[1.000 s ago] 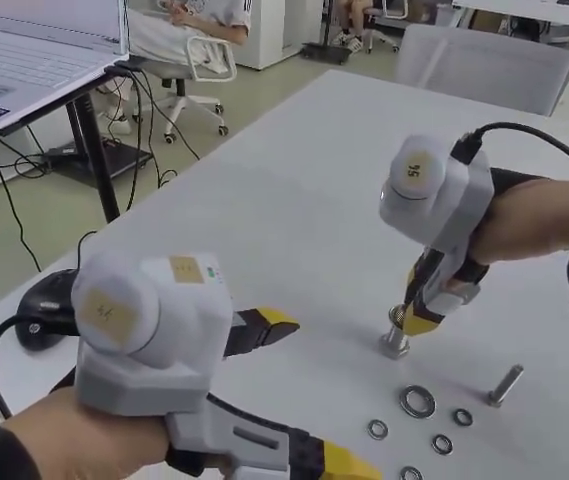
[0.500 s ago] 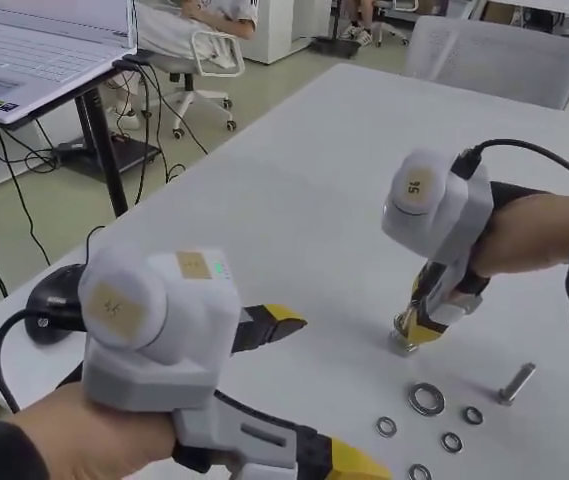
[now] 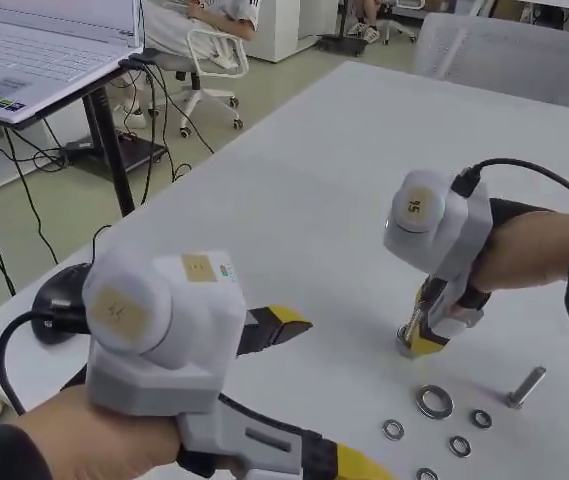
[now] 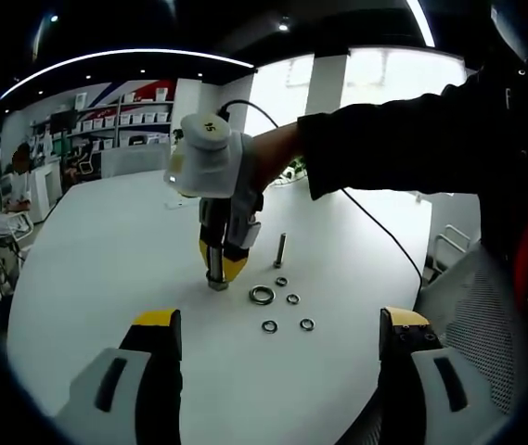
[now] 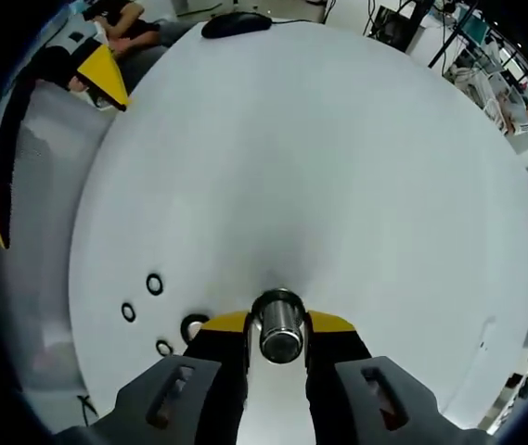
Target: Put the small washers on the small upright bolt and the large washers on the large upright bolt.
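The person holds the right gripper (image 3: 423, 338) tip down over the white table (image 3: 294, 190). Its two yellow jaws are pinching the large bolt (image 5: 280, 339). That bolt stands upright with its wide end on the table, well in from the table's left edge.

Just beside it, on the side toward the person, lies the large washer (image 3: 434, 401), flat on the table. Four small washers (image 3: 393, 430) lie flat around that big ring. They are close to it but do not touch it or each other. The small bolt (image 3: 527, 387) is lying on its side near the washers, not standing up. All five washers rest on the table top.

The left gripper (image 4: 279, 320) is held low near the table's left edge, well apart from the bolts and washers. Its jaws are spread wide with nothing between them. A black mouse (image 3: 59, 298) with a cord sits right at that left edge.
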A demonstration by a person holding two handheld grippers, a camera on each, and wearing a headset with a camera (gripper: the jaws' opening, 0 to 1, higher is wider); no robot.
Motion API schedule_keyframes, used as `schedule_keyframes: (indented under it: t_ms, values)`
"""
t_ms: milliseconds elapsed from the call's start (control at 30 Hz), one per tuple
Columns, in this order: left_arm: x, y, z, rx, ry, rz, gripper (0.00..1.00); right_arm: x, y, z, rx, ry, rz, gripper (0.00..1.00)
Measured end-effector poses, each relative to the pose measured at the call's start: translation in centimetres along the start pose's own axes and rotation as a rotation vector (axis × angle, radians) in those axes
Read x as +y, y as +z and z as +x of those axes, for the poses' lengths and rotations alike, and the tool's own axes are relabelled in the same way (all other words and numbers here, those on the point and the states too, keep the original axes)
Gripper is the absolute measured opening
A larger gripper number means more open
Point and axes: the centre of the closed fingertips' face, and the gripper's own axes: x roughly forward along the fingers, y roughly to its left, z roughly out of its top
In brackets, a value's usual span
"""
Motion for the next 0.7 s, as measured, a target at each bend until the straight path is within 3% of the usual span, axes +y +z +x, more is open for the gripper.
schedule_keyframes:
  t_ms: [500, 600, 700]
  values:
    - [-0.06, -0.11, 0.03, 0.003, 0.000, -0.001, 0.88, 0.07, -0.05, 0.00, -0.013, 0.007, 0.008, 0.25]
    - [-0.04, -0.14, 0.00, 0.003, 0.001, -0.002, 0.88, 0.49, -0.02, -0.02, -0.022, 0.021, 0.026, 0.31]
    - [0.02, -0.18, 0.00, 0.004, 0.002, -0.002, 0.88, 0.24, -0.01, -0.30, -0.029, 0.002, 0.018, 0.32]
